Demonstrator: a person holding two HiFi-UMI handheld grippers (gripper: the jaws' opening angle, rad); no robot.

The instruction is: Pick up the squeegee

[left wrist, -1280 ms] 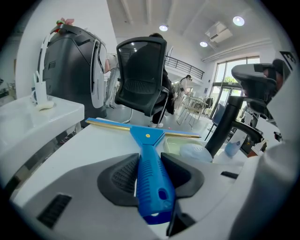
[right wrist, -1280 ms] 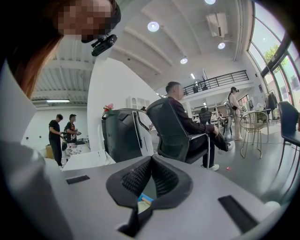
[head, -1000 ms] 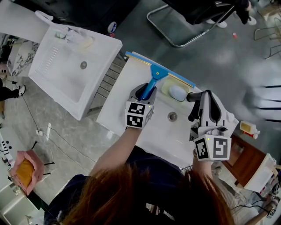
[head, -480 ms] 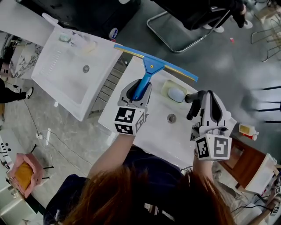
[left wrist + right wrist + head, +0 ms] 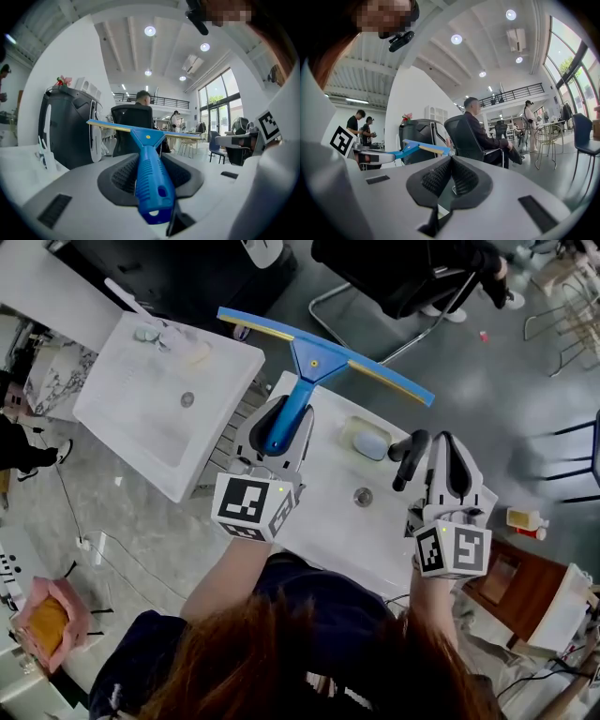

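The squeegee (image 5: 319,357) is blue with a long straight blade and a ribbed handle. My left gripper (image 5: 281,432) is shut on that handle and holds it in the air above the back of the white sink (image 5: 323,517). In the left gripper view the handle (image 5: 147,161) lies clamped between the black pads, and the blade stands crosswise ahead. My right gripper (image 5: 454,454) hovers over the sink's right side, shut with nothing in it. In the right gripper view its pads (image 5: 440,180) meet at the tips, and the squeegee (image 5: 419,147) shows to the left.
A black faucet (image 5: 411,457), a drain (image 5: 363,496) and a soap dish with a pale soap bar (image 5: 368,440) sit on the sink. A second white basin (image 5: 150,418) stands at the left. A person sits in an office chair (image 5: 480,131) behind. A wooden cabinet (image 5: 511,577) is at the right.
My left gripper has lifted the squeegee up off the sink's back edge, and it now hangs well above it. The right gripper rose slightly.
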